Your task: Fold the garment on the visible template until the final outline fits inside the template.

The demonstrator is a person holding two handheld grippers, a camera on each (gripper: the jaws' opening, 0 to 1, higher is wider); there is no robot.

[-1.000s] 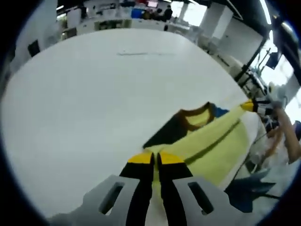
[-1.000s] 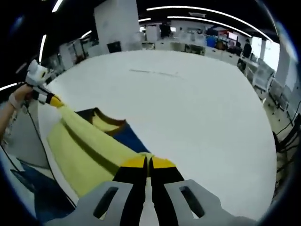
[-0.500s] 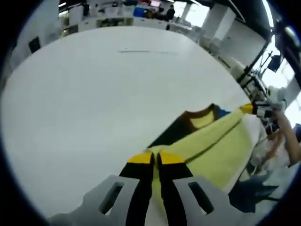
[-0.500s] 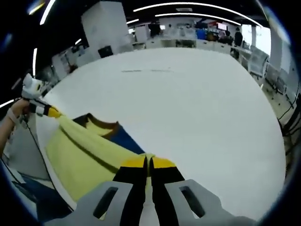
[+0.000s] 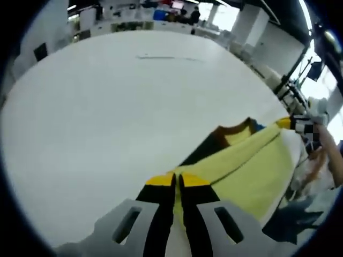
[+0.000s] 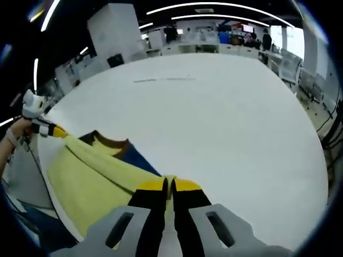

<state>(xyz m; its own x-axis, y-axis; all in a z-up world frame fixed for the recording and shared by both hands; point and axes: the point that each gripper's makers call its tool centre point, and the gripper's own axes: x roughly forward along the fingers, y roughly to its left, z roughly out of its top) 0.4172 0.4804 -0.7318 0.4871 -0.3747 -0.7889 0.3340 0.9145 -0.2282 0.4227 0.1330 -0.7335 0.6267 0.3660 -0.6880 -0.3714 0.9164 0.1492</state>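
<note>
**Garment stretched between two clamped grippers**

Left gripper (image 5: 178, 182) and right gripper (image 6: 170, 185) held low, well apart, jaws pinched tight on opposite ends of one yellow garment (image 5: 252, 171). Stretched taut above one white table (image 5: 118, 107), near its edge.

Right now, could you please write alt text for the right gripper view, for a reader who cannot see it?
The right gripper, shut on a yellow garment, holds its edge stretched over a large white table. The left gripper clamps the far end of the same edge. The garment has a brown collar and dark blue parts.
</note>
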